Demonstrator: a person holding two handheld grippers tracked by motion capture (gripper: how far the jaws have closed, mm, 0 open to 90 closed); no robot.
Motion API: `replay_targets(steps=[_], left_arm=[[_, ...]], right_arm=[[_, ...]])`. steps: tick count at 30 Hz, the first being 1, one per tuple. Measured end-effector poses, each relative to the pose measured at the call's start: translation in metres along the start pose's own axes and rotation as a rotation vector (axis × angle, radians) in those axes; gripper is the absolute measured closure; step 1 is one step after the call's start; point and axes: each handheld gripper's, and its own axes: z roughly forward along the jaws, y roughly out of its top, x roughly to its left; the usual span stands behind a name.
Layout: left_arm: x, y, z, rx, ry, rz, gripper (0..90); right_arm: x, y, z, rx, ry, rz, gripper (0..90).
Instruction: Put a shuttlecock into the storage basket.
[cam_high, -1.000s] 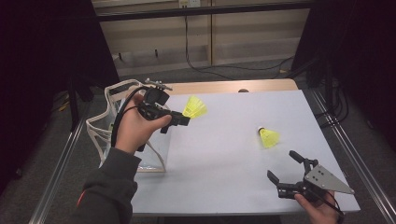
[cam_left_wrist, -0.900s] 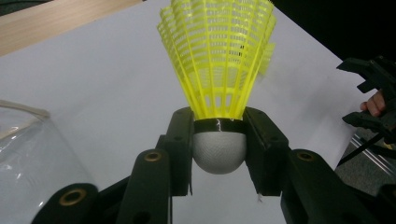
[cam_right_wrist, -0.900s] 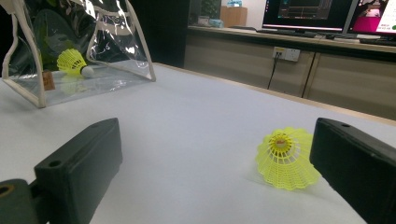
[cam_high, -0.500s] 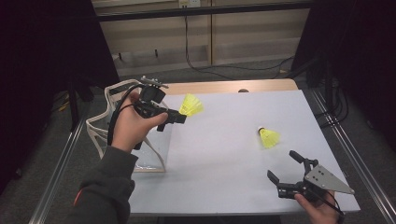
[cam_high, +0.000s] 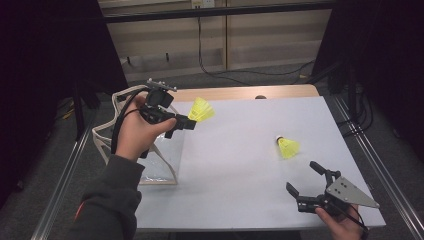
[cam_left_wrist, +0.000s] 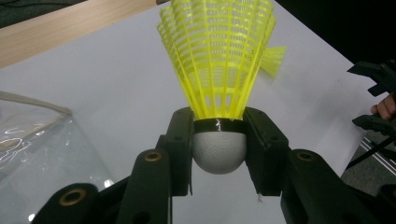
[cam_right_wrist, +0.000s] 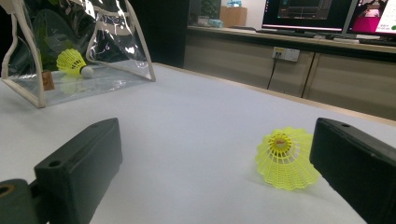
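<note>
Over the left edge of the table (cam_high: 240, 150), the left gripper (cam_high: 192, 120) has drifted a little toward the clear bag (cam_high: 162, 160) compared with a second ago: the yellow shuttlecock (cam_high: 201, 109) it carries sat further out over the white top then, and now it hangs closer to the bag's open mouth. Its jaws pinch the shuttlecock by the white cork, one on each side just under the black band, skirt pointing away from the hand; the left gripper view shows that grip (cam_left_wrist: 219, 149) plainly, and it looks no looser or tighter than before. One shuttlecock already lies inside the bag (cam_right_wrist: 72, 62), seen through the plastic in the right gripper view. A third (cam_high: 287, 146) lies on its side on the table, well apart from the bag and near the right gripper (cam_high: 304, 181), which has not budged; its jaws stand spread with nothing between them, the loose shuttlecock (cam_right_wrist: 285, 158) resting just ahead of them. To my eye the work is packing shuttlecocks into the bag, and this small shift means the second is on its way in: it needs to come over the opening before being let go. The last one waits for the right hand.
</note>
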Motion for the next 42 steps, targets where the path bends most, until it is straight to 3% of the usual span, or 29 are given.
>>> replay_targets(steps=[42], left_arm=[[0.010, 0.005, -0.022, -0.012, 0.042, -0.021, 64.8]], right_arm=[[0.000, 0.000, 0.000, 0.000, -0.002, -0.005, 2.3]])
